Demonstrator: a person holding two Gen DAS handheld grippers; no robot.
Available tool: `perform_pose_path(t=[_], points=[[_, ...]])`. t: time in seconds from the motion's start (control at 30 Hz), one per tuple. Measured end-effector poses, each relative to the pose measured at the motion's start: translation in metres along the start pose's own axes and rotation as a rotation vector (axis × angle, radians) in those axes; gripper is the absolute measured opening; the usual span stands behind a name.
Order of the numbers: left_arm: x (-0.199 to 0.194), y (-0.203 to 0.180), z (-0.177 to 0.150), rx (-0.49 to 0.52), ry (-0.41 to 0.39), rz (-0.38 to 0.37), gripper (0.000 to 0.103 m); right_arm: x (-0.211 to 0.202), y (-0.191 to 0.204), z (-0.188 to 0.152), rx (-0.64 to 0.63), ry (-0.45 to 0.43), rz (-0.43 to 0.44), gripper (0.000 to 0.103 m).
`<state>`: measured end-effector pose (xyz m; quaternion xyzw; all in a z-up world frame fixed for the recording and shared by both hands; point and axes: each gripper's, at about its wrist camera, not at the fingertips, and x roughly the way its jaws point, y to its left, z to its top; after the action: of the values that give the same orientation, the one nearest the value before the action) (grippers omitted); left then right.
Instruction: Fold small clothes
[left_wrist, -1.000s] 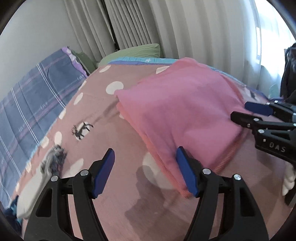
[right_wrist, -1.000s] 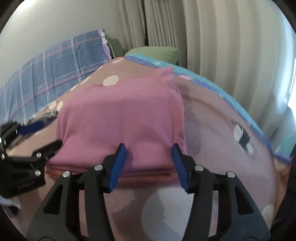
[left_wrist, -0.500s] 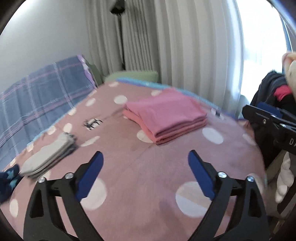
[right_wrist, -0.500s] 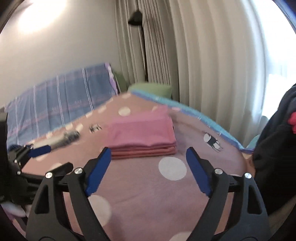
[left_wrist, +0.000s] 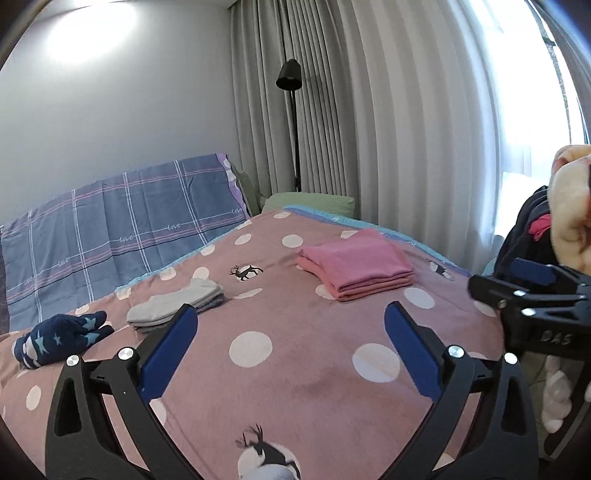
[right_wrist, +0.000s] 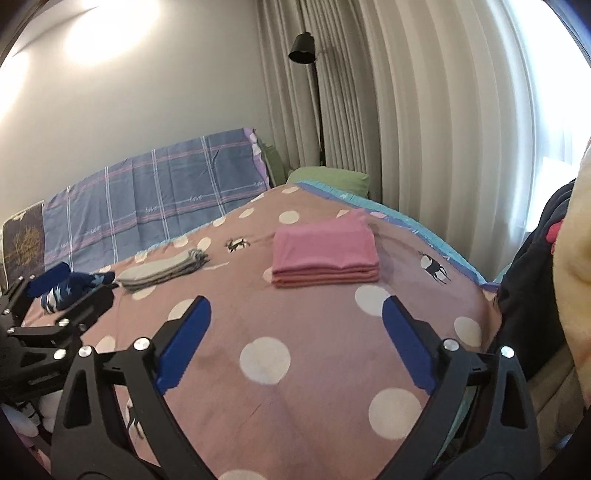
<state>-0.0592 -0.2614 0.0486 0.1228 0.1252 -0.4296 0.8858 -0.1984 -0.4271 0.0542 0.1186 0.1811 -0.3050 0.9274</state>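
Hovering level over bedspread (left_wrist: 295, 387), left gripper (left_wrist: 291, 332), right gripper (right_wrist: 295, 332), jaws opening, empty.

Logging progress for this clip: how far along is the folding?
Done: pink garment folded flat, grey socks stacked on the bedspread. In hand: nothing; left gripper and right gripper are opening, jaws empty. Left: navy star socks look bunched, unfolded.

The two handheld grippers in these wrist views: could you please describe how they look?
Both the left gripper and the right gripper are black, angular frames with triangular cut-outs and silver bolt heads. Each finger carries a flat blue pad. White letters mark the right gripper's side.
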Motion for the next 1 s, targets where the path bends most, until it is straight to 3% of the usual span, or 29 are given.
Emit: perform_pose_path(t=[0.57, 1.0], points=[[-0.050, 0.012, -0.040, -0.042, 0.062, 0.018, 0.101, -0.018, 0.035, -0.031, -0.059, 0.076, 0.022, 0.097], [-0.047, 0.017, -0.053, -0.071, 0.102, 0.007, 0.101, -0.018, 0.044, -0.035, -0.087, 0.088, 0.018, 0.098]])
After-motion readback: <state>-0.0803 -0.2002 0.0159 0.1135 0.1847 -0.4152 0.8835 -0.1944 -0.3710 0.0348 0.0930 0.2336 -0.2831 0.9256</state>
